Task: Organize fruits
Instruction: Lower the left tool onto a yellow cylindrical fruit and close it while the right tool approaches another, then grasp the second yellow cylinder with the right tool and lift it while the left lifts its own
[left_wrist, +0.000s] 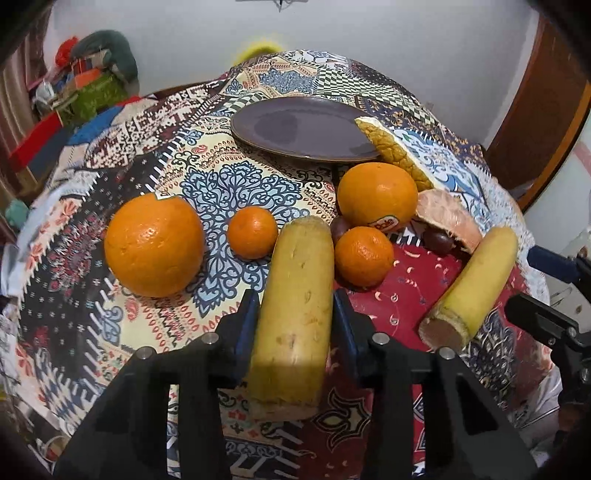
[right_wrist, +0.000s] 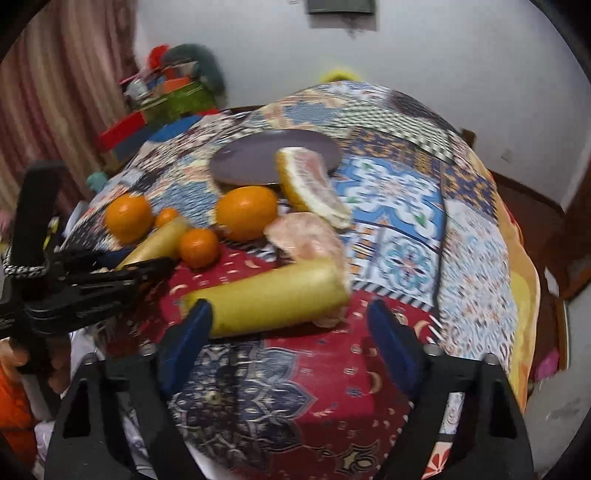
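My left gripper (left_wrist: 295, 306) is shut on a cut banana piece (left_wrist: 295, 295), its blue pads pressed to both sides. Beyond it lie a large orange (left_wrist: 153, 245), two mandarins (left_wrist: 253, 232) (left_wrist: 364, 256), a stickered orange (left_wrist: 377, 197), pomelo wedges (left_wrist: 447, 218) and a second banana piece (left_wrist: 476, 284). A dark purple plate (left_wrist: 303, 129) sits at the back, bare. My right gripper (right_wrist: 290, 317) is open, fingers either side of the second banana piece (right_wrist: 273, 295), not closed on it. The left gripper (right_wrist: 144, 269) shows at the left of the right wrist view.
The table wears a patchwork cloth (left_wrist: 221, 184) that drops off on all sides. Dark grapes (left_wrist: 437, 240) lie among the fruit. A pomelo wedge (right_wrist: 310, 184) leans on the plate's (right_wrist: 251, 158) rim. Cluttered boxes (right_wrist: 166, 99) and a curtain (right_wrist: 62, 92) stand at back left.
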